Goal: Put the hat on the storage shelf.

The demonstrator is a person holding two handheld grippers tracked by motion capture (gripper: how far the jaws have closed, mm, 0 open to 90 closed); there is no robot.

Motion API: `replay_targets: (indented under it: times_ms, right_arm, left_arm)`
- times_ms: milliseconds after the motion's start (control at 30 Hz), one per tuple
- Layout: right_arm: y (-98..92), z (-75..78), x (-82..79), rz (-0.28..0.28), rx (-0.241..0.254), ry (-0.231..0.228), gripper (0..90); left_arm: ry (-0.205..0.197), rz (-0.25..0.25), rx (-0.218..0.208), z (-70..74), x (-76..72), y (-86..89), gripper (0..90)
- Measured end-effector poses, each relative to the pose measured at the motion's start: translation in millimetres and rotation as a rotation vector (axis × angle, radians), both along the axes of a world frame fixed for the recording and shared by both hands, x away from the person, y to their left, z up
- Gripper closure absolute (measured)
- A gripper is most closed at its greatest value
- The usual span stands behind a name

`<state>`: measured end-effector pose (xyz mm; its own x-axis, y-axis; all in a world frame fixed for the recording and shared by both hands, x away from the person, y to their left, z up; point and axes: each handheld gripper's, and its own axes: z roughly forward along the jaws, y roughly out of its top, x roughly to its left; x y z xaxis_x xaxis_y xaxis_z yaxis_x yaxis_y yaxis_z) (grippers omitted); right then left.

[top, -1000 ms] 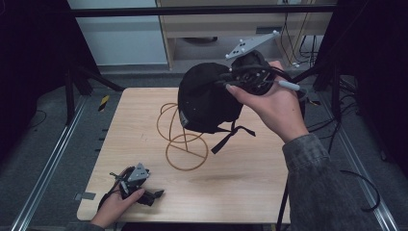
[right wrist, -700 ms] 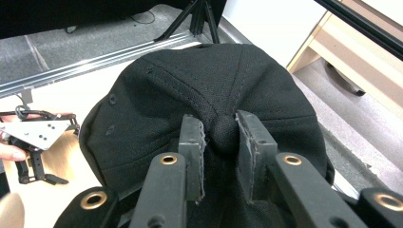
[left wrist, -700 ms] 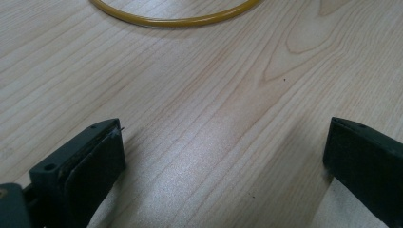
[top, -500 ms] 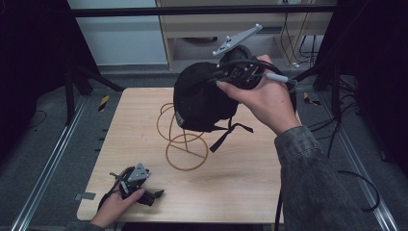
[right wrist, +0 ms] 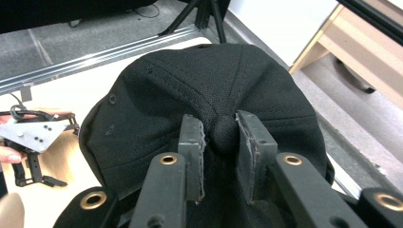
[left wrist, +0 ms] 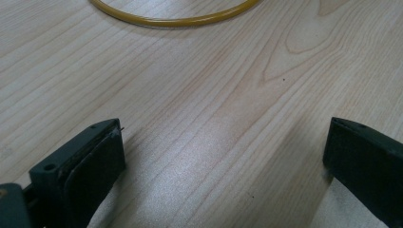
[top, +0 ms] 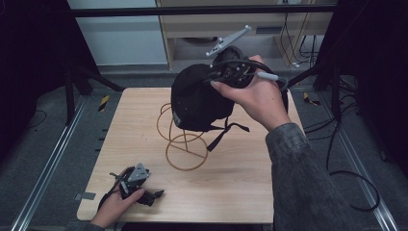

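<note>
Rested the left gripper (top: pixel 146 192) on the table (top: pixel 250 192) at its near left corner with a hand wrapped round it. Kept its jaws spread wide over bare wood, pads pressing on nothing; probably parked there to stay clear, since the job looked one-handed. Pointed those jaws toward the stand's base ring (left wrist: pixel 176 19), lying just ahead on the wood. Left the wire stand (top: pixel 185 144) upright at mid-table, base ring flat and lower loops bare, presumably as the rest meant for the cap. Held the cap (top: pixel 197 98) in the air over the stand's top, brim side down toward the table; could not tell whether cloth touched wire there. Let the strap (top: pixel 226 132) dangle loose below the cap's rim. Clamped the right gripper (top: pixel 226 77) on the cap's top button (right wrist: pixel 223 132), jaws drawn narrow, one pad on each side of it and cloth bunched round them. Chose the button probably because it offered a small firm knob at the centre of the crown, so the cap hung fairly balanced with its opening facing down. Angled the wrist from the right so the crown faced the hand. Judged the step as carrying the cap at the stand; could not tell whether on or off.
</note>
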<state>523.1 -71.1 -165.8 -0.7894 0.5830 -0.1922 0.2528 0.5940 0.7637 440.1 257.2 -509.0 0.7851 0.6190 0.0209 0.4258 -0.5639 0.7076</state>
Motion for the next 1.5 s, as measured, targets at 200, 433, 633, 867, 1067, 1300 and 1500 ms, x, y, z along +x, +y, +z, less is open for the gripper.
replay_targets:
  times_ms: [200,433,633,867,1067,1300,1500]
  right_arm:
    - [14.3,-8.0,8.5,0.016,-0.011,0.015,73.5]
    - [29.5,-18.9,16.4,0.031,-0.031,0.045,73.4]
    - [44.5,-26.5,20.3,0.049,-0.039,0.058,73.3]
    - [61.4,-36.5,22.2,0.071,-0.049,0.061,73.0]
    - [70.0,-45.3,27.6,0.068,-0.048,0.068,72.9]
    - [83.7,-57.6,30.7,0.081,-0.08,0.07,72.3]
    - [86.7,-63.5,30.8,0.08,-0.087,0.065,68.3]
  left_arm:
    - [0.001,0.0,0.0,0.0,0.0,0.0,0.0]
    - [0.0,-0.001,0.0,0.0,0.0,0.1,0.0]
    - [0.0,-0.002,0.003,0.2,0.1,0.2,0.0]
    - [0.0,0.001,-0.001,-0.1,0.0,0.0,0.0]
    - [0.0,0.001,-0.001,0.0,0.0,0.0,0.0]
    - [0.0,0.001,-0.001,-0.1,0.0,-0.1,0.0]
    - [0.0,0.001,-0.001,-0.1,0.0,-0.1,0.0]
